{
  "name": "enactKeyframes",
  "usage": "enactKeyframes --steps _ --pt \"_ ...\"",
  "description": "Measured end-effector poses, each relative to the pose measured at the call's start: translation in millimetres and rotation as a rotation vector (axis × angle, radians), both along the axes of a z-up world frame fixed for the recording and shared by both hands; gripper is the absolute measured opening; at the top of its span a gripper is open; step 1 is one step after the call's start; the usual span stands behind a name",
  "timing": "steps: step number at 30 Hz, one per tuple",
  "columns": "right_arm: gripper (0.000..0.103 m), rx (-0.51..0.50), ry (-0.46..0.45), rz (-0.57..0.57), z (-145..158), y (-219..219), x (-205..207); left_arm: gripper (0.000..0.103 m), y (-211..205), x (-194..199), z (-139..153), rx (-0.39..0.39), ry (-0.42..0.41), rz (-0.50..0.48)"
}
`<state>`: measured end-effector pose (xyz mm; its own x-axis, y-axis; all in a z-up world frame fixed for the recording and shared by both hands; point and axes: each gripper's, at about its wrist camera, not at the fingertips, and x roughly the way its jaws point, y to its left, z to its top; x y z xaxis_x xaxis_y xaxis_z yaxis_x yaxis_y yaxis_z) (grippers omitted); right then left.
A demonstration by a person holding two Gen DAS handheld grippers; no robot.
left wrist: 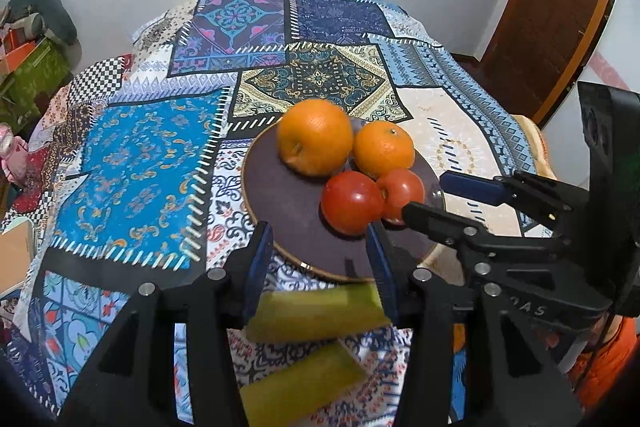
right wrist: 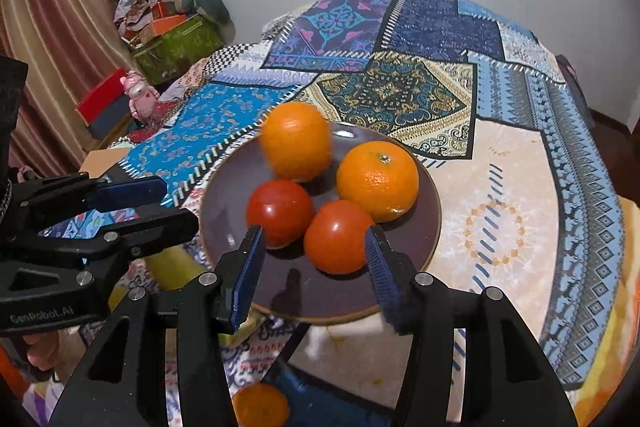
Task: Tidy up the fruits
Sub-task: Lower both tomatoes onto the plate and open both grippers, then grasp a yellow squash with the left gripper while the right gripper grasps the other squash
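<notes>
A round dark purple ceramic plate with a thin golden rim (right wrist: 224,203) lies on the table's patchwork-patterned cloth in blues, creams and golds (right wrist: 516,187), and it carries four fruits packed close together: a large blurred orange (right wrist: 296,141) at the far left, a second orange with a green stem dimple (right wrist: 378,181) to its right, and two glossy red tomatoes, the left tomato (right wrist: 279,213) and the right tomato (right wrist: 338,237), at the near side, touching each other. The right gripper (right wrist: 316,247), black with blue ribbed pads, hangs over the near part of the plate with its jaws apart and nothing clamped; the right tomato lies just beyond the gap, close to the right-hand pad, though I cannot tell whether it touches. The left gripper (left wrist: 318,245), of the same make, hovers at the plate's near left edge, jaws likewise apart and empty, with the tomatoes just ahead of its right finger. Beneath it lie two yellow-green sponge-like blocks (left wrist: 316,315) on the cloth. A further orange (right wrist: 260,405) sits near the table's front edge, below the right gripper.
</notes>
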<state>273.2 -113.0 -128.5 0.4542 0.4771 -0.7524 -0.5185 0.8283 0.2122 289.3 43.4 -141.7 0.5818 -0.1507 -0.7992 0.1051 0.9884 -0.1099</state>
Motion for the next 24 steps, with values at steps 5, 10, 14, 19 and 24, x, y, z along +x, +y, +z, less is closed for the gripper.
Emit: enactKeyframes --steps 5,10,14,19,24 --pt "0.049 0.001 -0.02 0.014 12 -2 -18 0.052 9 -22 7 0.003 -0.011 0.012" --pt "0.049 -0.002 -0.018 0.017 15 -6 -34 0.055 17 -44 8 0.011 -0.004 0.028" --pt "0.05 -0.008 -0.004 0.018 13 -9 -45 0.061 25 -61 4 -0.002 0.008 0.042" --pt "0.051 -0.017 0.011 0.032 10 -7 -56 0.064 31 -77 -8 -0.016 0.045 0.048" --pt "0.052 -0.019 0.037 0.046 1 -3 -64 0.069 27 -87 -27 -0.011 0.09 0.014"
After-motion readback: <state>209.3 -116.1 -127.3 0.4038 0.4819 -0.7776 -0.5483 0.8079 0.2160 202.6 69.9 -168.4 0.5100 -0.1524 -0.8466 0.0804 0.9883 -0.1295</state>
